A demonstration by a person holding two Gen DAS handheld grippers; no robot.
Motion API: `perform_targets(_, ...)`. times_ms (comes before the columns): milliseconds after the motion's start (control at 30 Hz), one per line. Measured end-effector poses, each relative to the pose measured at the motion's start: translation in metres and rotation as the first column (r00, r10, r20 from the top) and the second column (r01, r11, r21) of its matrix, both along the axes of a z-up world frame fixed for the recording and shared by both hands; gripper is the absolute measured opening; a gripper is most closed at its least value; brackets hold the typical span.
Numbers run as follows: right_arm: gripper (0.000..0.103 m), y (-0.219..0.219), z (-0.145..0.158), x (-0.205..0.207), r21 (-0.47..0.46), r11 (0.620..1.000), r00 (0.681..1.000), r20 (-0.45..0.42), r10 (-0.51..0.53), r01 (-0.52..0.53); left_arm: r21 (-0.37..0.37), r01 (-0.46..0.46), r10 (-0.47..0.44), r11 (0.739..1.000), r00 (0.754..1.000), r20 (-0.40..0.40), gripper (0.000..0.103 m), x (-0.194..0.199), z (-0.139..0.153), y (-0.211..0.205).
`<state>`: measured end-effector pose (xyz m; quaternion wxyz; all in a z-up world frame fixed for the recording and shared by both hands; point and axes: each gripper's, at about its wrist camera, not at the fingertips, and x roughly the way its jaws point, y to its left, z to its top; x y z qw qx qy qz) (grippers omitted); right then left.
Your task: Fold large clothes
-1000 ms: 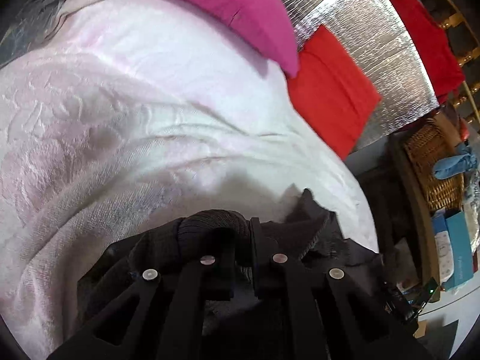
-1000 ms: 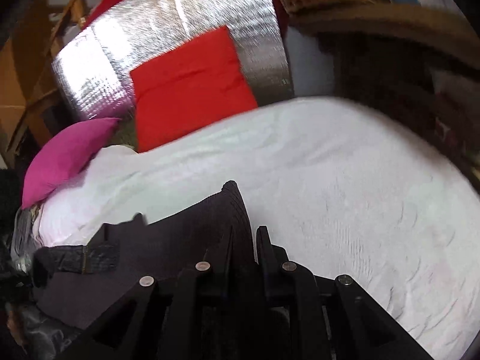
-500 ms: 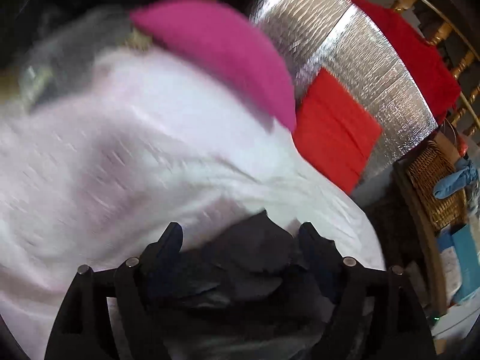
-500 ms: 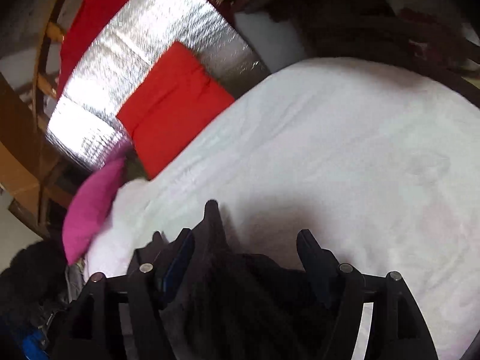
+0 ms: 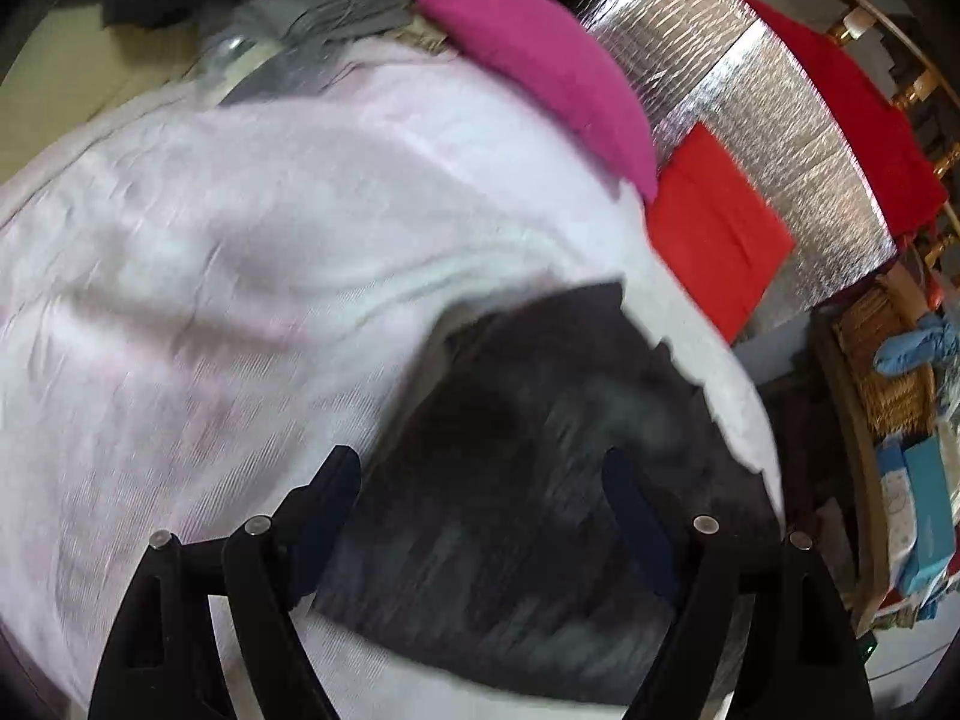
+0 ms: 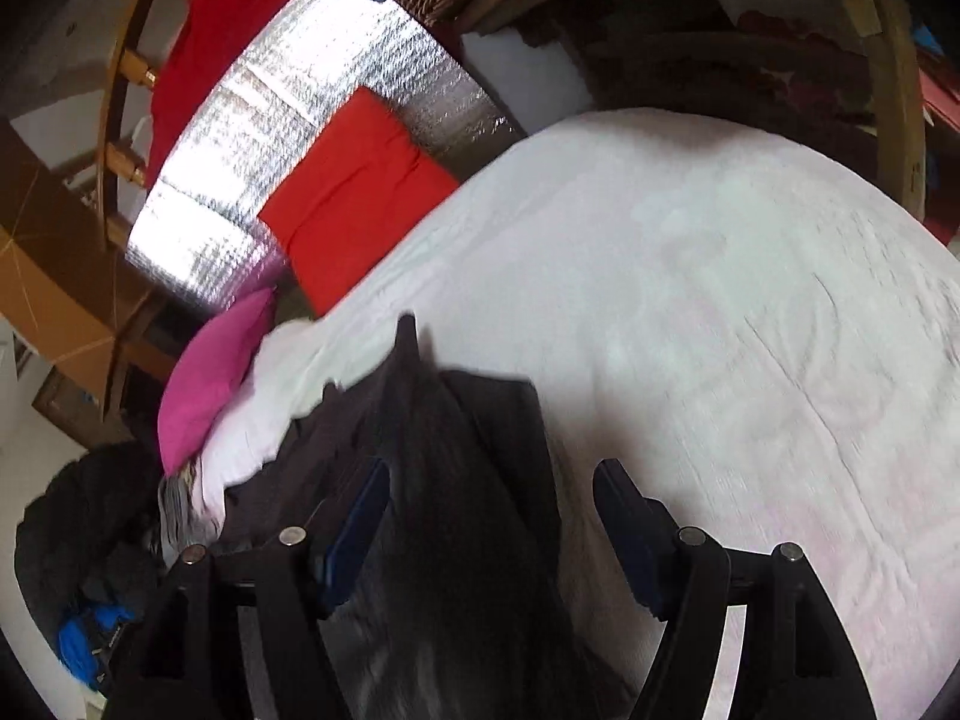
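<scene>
No legible text, labels or numbers (frames blurred)

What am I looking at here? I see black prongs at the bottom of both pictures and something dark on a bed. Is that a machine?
No machine: a person holds a pair of hand tongs in each hand, each with a wide-angle camera looking along its two fingers. That is why black prongs frame the bottom of each picture.

One picture comes from the left tongs, the other from the right tongs. Both look down at a bed covered by a pale pink bedspread, where a dark garment lies, blurred by motion. It is the clothing to be folded.

The left tongs' jaws are opening and the right tongs' stand apart. The garment lies between the fingers in both views, but neither pair pinches it.

Behind are a magenta pillow, a red cushion and a silver foil sheet.
</scene>
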<state>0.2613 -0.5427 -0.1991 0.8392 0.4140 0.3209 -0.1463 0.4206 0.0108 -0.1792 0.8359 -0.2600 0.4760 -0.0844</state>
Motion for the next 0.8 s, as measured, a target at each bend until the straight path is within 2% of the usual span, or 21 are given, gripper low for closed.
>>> perform_targets(133, 0.075, 0.009, -0.006, -0.019, 0.074, 0.997, 1.000, 0.005, 0.003, -0.003, -0.010, 0.017, -0.017, 1.000, 0.999, -0.045, 0.083, -0.022, -0.016, -0.003)
perform_targets(233, 0.075, 0.019, 0.004, -0.032, 0.064, 0.998, 0.999, 0.041, 0.003, -0.006, -0.003, 0.020, -0.020, 1.000, 1.000, -0.022, 0.083, -0.044, -0.018, -0.007)
perform_targets(300, 0.075, 0.030, 0.007, -0.045, 0.107, 0.994, 0.995, 0.099, 0.024, -0.035, -0.019, 0.027, -0.027, 0.999, 1.000, -0.009, 0.083, -0.060, -0.020, -0.015)
perform_targets(433, 0.075, 0.057, -0.010, -0.054, 0.251, 0.962, 0.984, 0.162, 0.069, -0.108, -0.139, 0.120, -0.127, 0.983, 0.991, -0.044, 0.083, -0.082, -0.036, -0.044)
perform_targets(500, 0.075, 0.074, -0.023, -0.050, 0.321, 0.936, 0.982, 0.164, 0.093, -0.142, -0.214, 0.128, -0.147, 0.969, 0.986, -0.078, 0.083, -0.085, -0.048, -0.054)
perform_targets(567, 0.075, 0.092, -0.038, -0.044, 0.377, 0.913, 0.983, 0.152, 0.106, -0.157, -0.278, 0.105, -0.137, 0.955, 0.986, -0.100, 0.083, -0.083, -0.056, -0.058)
perform_targets(700, 0.075, 0.111, -0.064, -0.035, 0.452, 0.885, 0.991, 0.114, 0.064, -0.109, -0.340, -0.001, -0.043, 0.940, 0.992, -0.121, 0.083, -0.073, -0.070, -0.054)
perform_targets(800, 0.075, 0.113, -0.077, -0.027, 0.488, 0.871, 0.995, 0.099, 0.012, -0.059, -0.384, -0.048, -0.007, 0.922, 0.990, -0.143, 0.083, -0.064, -0.080, -0.051)
